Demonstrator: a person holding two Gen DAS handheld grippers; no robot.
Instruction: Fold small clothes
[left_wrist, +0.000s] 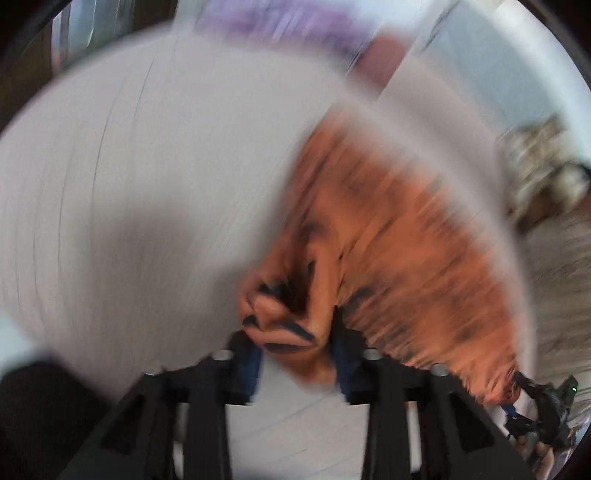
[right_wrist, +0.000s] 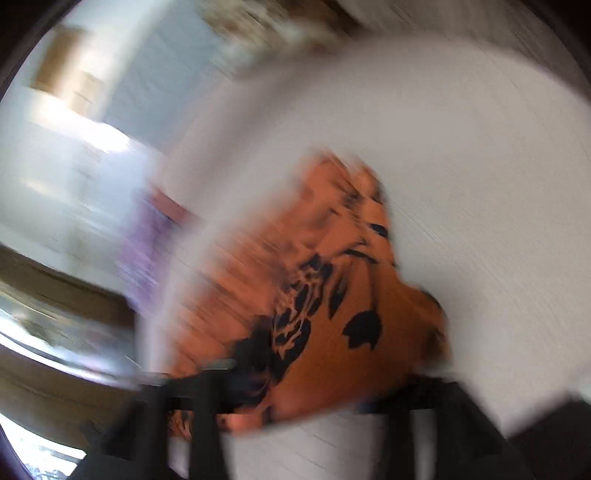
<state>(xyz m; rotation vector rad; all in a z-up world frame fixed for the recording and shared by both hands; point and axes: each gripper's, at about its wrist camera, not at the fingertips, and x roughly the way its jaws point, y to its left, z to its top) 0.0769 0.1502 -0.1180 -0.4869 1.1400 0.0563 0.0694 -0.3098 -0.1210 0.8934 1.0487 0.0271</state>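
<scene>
Risk first, as a judgement: cloth slipping free mid-swing, since both views smear heavily and the grips look shallow, on bunched edges only; a dropped corner would let the fold collapse into a heap. Second risk: uneven pull between the two hands, skewing the crease.

Nearest in the left wrist view: left gripper (left_wrist: 295, 354), blue-padded fingers narrowly parted, pinched on a wad of the orange garment with dark floral print (left_wrist: 399, 258). Beyond it, cloth stretched rightward over the white tabletop (left_wrist: 147, 184), ending at the right gripper (left_wrist: 524, 398) low at the edge.

Nearest in the right wrist view: right gripper (right_wrist: 295, 384), fingers mostly lost in blur and under fabric; closed on the garment (right_wrist: 332, 314) by the look of it, exact gap impossible to tell. Farther off, something purple (left_wrist: 288, 22) past the table edge, too blurred to name.
</scene>
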